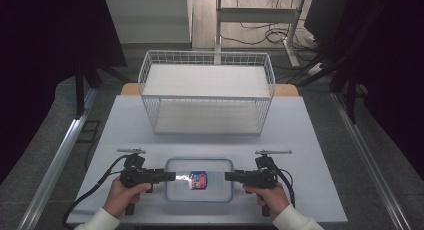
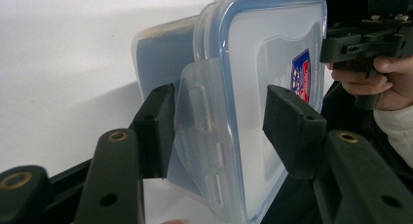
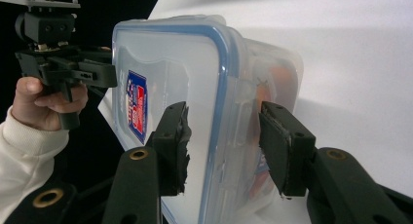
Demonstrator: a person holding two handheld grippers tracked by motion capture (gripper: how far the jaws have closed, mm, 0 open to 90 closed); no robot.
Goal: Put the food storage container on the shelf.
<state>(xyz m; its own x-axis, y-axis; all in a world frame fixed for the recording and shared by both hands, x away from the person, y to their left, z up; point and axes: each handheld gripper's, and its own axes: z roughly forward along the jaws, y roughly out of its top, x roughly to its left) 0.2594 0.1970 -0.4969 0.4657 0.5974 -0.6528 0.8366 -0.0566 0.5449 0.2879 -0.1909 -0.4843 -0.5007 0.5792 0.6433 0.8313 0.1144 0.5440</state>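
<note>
So there's this clear plastic container (image 1: 199, 179) with a blue-rimmed snap-on lid and a red and blue label, sitting flat near the front edge of the white tabletop (image 1: 300, 140), right between the person's two hands. The left gripper (image 1: 170, 176) comes at it level from one short end and the right gripper (image 1: 230, 177) from the opposite end, so they're basically facing each other across the box.

In the left gripper view, the jaws sit on either side of the container's end, around the locking flap (image 2: 204, 131). One pad is right up against the flap, the other stands just off the lid, so they're apart and not pinching yet. Same story in the right gripper view: jaws straddle the lidded edge with small gaps on both sides, nothing clamped.

Farther back on the tabletop stands a white wire basket (image 1: 207, 92), well apart from the container.
</note>
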